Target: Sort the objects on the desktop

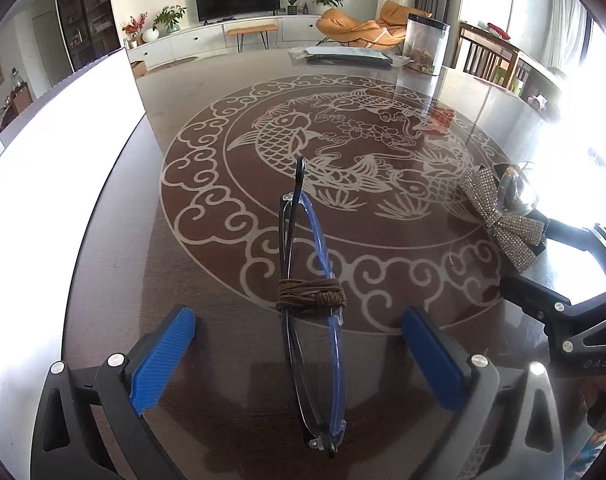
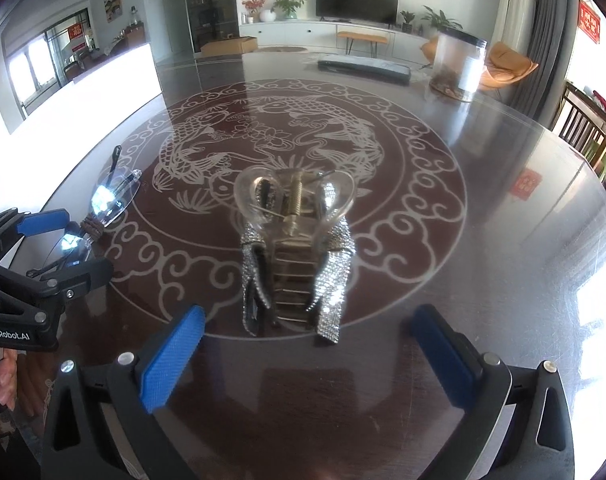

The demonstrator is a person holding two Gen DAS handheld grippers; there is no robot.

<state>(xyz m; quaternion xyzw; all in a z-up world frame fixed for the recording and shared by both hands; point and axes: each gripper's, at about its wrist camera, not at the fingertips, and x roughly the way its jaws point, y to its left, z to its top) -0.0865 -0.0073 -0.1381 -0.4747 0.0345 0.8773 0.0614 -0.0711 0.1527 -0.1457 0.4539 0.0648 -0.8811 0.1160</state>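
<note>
The left gripper (image 1: 299,360) has its jaws spread wide, with folded glasses (image 1: 311,300) lying on the bench (image 1: 207,184) between the blue pads, touching neither. A brown cord (image 1: 311,298) is wound around the middle of the glasses. The right gripper (image 2: 303,356) is likewise wide open, its pads either side of a rhinestone hair clip (image 2: 299,248) resting on the bench just ahead of them. Taking the etched fish medallion (image 2: 287,128) as landmark, the glasses sit on its near left edge and the clip on its near right edge. Beyond the medallion stands a clear canister (image 2: 459,64), with a flat dark package (image 2: 363,67) beside it.
</note>
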